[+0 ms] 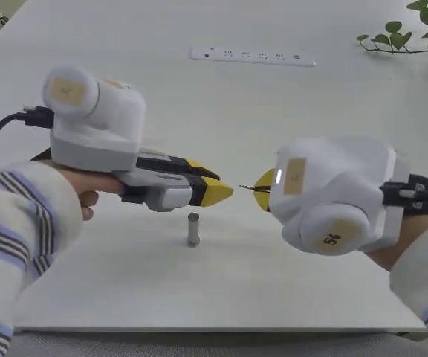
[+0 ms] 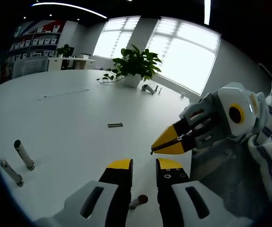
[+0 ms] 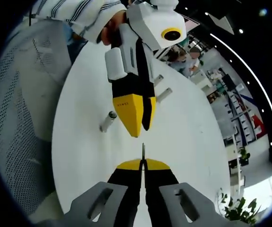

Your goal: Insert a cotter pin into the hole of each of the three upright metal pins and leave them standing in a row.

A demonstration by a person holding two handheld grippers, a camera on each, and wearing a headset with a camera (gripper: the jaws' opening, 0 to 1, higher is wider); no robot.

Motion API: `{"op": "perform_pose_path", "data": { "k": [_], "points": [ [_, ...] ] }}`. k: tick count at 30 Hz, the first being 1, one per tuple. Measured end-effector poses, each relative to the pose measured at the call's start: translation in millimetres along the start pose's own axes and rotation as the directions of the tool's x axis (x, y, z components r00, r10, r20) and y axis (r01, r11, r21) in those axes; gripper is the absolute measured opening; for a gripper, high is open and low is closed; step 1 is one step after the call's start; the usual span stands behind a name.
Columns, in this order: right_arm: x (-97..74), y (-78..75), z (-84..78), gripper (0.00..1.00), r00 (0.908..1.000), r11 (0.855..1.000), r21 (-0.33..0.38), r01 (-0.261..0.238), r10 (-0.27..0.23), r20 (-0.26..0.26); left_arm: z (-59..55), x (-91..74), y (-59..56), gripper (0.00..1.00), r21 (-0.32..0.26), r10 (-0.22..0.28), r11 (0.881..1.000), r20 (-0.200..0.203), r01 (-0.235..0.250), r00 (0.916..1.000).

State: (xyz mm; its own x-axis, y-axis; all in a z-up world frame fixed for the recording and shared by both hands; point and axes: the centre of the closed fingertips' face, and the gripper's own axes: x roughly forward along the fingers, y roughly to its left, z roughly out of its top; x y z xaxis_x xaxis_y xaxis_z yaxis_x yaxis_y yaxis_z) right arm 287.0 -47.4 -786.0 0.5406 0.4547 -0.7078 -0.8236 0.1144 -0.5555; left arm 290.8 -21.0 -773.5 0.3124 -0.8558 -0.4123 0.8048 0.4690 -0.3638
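Head view, listed from largest to smallest.

1. White table (image 1: 125,297). It carries all the work. A power strip (image 1: 251,56) and a potted plant (image 1: 414,30) sit at its far side, well clear of the work.

2. Left gripper (image 1: 225,193). It is held level above the table, nose pointing at the other tool. In the left gripper view we see its jaws parted by a narrow gap with nothing between them. We judge it is held ready to steady or take over the small part.

3. Right gripper (image 1: 262,181). It faces the left one, tips near but apart. The right gripper view shows its jaws pressed together on a cotter pin (image 1: 248,187). The pin is pinched at one end, so the free length juts forward into the gap between the two noses. We take this hold to leave the leading end bare for threading.

4. Nearest metal pin (image 1: 193,229). It stands upright on the table, just below and in front of that gap, touched by nothing. We cannot make out its hole.

5. Two further metal pins (image 2: 23,154), (image 2: 11,171). They stand close together, well apart from the nearest one. We cannot tell whether they are fitted.

6. Spare cotter pin (image 2: 115,125). It lies flat on the bare table, presumably stock for a later pin.
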Motion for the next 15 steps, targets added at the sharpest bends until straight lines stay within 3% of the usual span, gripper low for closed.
{"op": "perform_pose_path", "data": {
  "k": [5, 15],
  "points": [
    [0.5, 1.8, 1.6, 0.01, 1.0000, 1.000, -0.003, 0.005, -0.005, 0.002, 1.4, 2.7, -5.4, 0.12, -0.004, -0.025, 1.000, 0.003, 0.025, 0.9997],
    [-0.4, 2.9, 6.6, 0.01, 0.9999, 1.000, -0.020, 0.010, -0.010, 0.011, 1.0, 8.1, -10.4, 0.12, -0.020, -0.047, 0.999, -0.004, 0.047, 0.9989]
  ]
}}
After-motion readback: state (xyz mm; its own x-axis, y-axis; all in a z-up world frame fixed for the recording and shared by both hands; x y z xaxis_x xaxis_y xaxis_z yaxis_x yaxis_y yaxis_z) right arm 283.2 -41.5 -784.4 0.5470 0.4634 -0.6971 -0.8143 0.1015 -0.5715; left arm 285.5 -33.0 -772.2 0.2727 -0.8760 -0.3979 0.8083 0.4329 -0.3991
